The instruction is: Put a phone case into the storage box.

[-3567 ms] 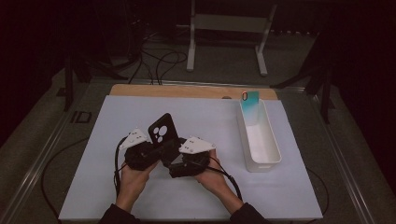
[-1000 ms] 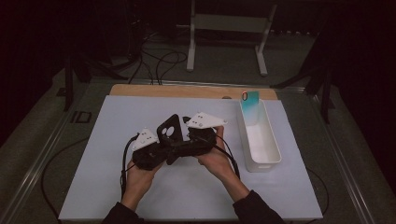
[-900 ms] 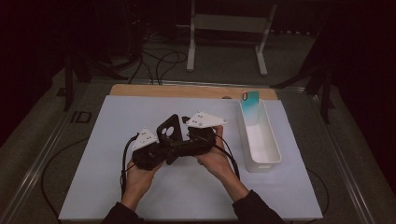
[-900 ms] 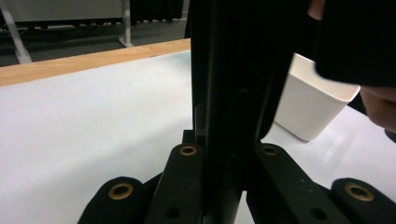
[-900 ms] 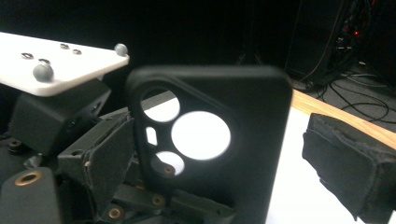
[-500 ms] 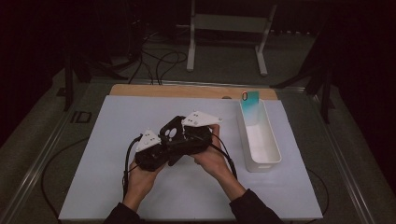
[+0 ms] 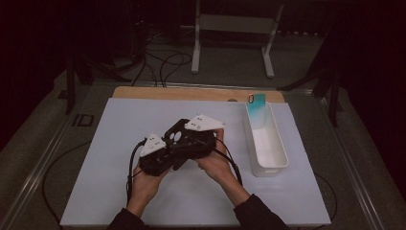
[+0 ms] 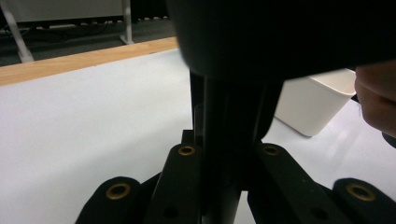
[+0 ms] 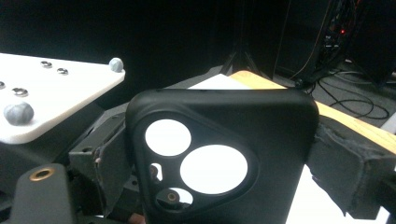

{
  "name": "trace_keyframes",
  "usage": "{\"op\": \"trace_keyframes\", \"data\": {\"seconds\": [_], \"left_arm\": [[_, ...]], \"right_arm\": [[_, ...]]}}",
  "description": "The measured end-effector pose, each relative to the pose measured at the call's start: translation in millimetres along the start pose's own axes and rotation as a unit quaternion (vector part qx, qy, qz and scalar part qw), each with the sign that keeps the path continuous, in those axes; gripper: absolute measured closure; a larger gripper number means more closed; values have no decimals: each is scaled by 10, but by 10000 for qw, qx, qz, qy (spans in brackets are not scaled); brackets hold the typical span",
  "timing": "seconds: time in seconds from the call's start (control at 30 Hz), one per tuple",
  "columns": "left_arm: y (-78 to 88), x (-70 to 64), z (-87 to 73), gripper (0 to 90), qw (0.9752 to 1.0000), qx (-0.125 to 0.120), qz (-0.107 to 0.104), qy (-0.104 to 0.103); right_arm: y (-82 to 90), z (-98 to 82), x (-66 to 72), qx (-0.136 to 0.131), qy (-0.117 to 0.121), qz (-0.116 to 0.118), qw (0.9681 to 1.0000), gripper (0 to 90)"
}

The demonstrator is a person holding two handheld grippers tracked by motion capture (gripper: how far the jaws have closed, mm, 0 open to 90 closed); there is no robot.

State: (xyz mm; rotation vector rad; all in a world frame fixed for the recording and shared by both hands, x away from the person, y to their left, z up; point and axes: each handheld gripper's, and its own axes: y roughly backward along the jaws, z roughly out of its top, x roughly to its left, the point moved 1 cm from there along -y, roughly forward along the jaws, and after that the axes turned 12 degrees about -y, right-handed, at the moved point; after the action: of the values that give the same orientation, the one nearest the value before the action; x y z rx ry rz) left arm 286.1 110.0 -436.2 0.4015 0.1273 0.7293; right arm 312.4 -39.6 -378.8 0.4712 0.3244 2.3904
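Left of the white bin (image 7: pixel 266 143), on the pale table sheet (image 7: pixel 110 139), my two forearms come in together and meet just beside that bin's near half. My left hand (image 7: pixel 143 184) tilts the left claw (image 7: pixel 165 154) toward the bin, and its jaws are clamped on the edge of the black phone case (image 7: pixel 178 136). My right hand (image 7: pixel 216 163) cups the right claw (image 7: pixel 194 146) from below, nearer the bin; whether its jaws are apart or together I cannot tell. The phone case stands upright between both claws, camera cutouts facing my right claw's camera. A small teal case (image 7: pixel 257 101) leans at the bin's far end.
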Motion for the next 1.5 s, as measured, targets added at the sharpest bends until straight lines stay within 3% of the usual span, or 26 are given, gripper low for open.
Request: {"op": "trace_keyframes", "data": {"seconds": [0.43, 0.6, 0.73, 0.87, 1.1, 1.3, 1.5], "left_arm": [[28, 20, -5, 791, 10000, 7, 22, -83], [52, 36, -9, 662, 9999, -61, -90, -106], [70, 39, -18, 482, 9996, -48, -224, -150], [118, 59, -34, 318, 9999, -114, -34, -105], [210, 104, -50, 150, 9996, -201, 151, -134], [273, 140, -70, 55, 9994, -180, 252, -135], [358, 159, -87, 13, 9985, -140, 440, -291]], "right_arm": [[33, 13, -4, -98, 17, -31, 9999, 140], [45, 17, -21, -111, -7, -51, 9999, 140], [53, 14, -42, -99, -23, -68, 9999, 140], [66, 6, -65, -104, -12, -97, 9999, 139], [95, 9, -118, -129, -47, -178, 9997, 139], [115, 13, -158, -150, -82, -213, 9996, 139], [139, 22, -181, -152, -65, -245, 9996, 139]]}}
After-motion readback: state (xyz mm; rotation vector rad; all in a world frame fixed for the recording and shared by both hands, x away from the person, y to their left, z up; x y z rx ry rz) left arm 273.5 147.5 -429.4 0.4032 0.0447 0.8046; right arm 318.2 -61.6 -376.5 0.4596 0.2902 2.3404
